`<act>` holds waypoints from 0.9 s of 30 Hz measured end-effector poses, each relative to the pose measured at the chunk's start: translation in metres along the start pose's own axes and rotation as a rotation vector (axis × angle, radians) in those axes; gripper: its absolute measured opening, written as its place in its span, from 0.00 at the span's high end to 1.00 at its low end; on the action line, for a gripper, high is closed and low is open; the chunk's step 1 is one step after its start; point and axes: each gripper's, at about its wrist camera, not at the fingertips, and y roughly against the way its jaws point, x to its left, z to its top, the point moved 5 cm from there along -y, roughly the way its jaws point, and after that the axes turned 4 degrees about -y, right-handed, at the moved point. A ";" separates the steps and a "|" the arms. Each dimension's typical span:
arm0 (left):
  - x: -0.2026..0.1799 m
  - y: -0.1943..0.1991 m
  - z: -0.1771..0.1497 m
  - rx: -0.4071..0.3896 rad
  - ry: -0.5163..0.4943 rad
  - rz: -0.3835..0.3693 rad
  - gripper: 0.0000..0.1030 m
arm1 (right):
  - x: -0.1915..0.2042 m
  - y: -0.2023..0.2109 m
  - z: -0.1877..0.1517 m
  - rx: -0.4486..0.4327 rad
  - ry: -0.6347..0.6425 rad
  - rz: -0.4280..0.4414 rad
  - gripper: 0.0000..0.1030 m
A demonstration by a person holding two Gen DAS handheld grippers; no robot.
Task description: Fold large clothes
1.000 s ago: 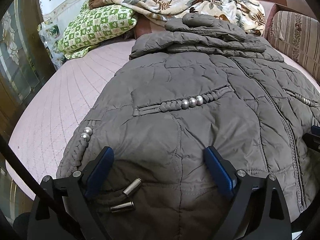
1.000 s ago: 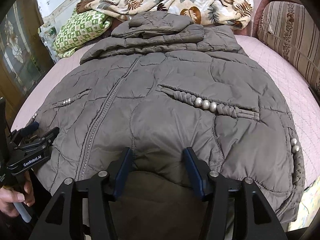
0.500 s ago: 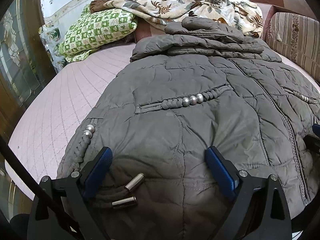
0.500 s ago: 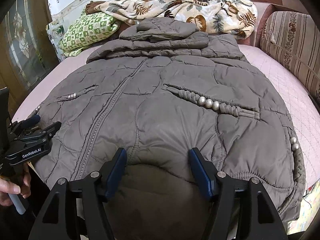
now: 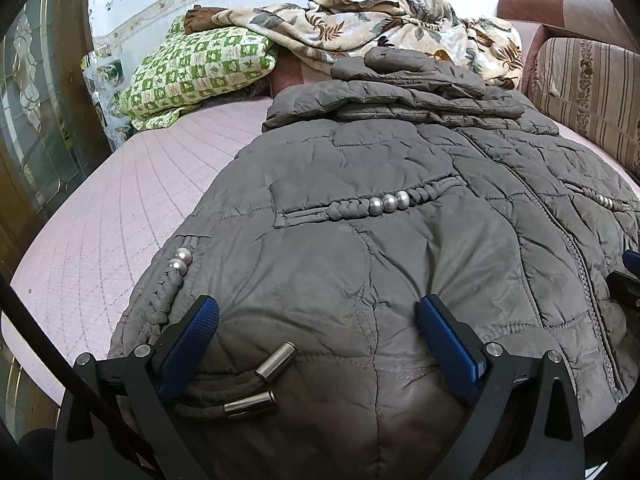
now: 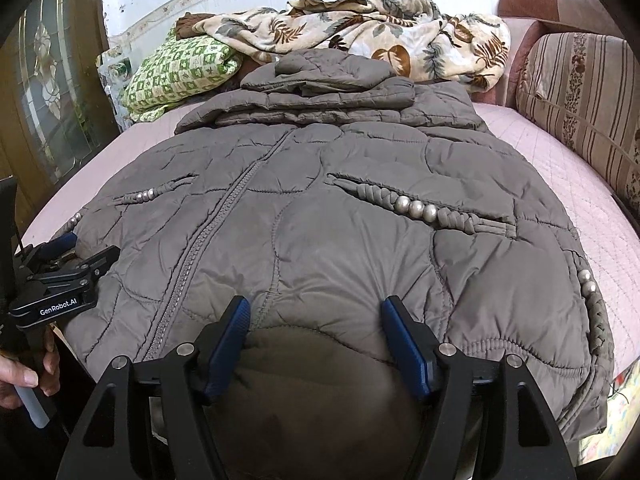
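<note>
Left gripper (image 5: 318,332) at the near hem of the grey quilted jacket (image 5: 400,240), jaws wide and opening more, blue pads straddling the fabric with the two metal-tipped drawcords (image 5: 260,384) lying between them; pads not visibly pressing, so nothing held. Right gripper (image 6: 314,332) also at the hem, other side of the zipper (image 6: 208,240), jaws partly spread with the hem bulging between them, no clear pinch on the cloth. In the right wrist view the left gripper (image 6: 74,254) shows at the jacket's left edge, a hand (image 6: 24,376) on its handle. Jacket lies front-up, zipped, flat on the pink bed sheet (image 5: 120,208); sleeves and hood (image 6: 332,68) already folded in across the top. Judgement: side/sleeve folds done, bottom-to-top fold not yet done; both grippers look set at the hem for it. Green checked pillow (image 5: 200,68), leaf-print blanket (image 6: 360,28) and striped cushion (image 6: 580,92) beyond, well apart from the hem.
</note>
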 end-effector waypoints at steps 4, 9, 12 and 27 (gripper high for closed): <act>0.000 0.003 -0.001 -0.008 -0.010 -0.001 0.03 | -0.001 0.000 0.000 -0.001 0.000 -0.002 0.29; 0.000 0.006 -0.002 -0.011 -0.013 0.003 0.03 | 0.000 0.001 -0.002 -0.006 -0.001 -0.006 0.28; 0.001 0.008 -0.002 -0.014 -0.016 0.006 0.03 | 0.000 0.002 -0.002 -0.007 0.000 -0.013 0.28; 0.002 0.017 -0.007 -0.014 -0.028 0.011 0.03 | 0.000 0.005 -0.007 0.014 -0.001 -0.047 0.15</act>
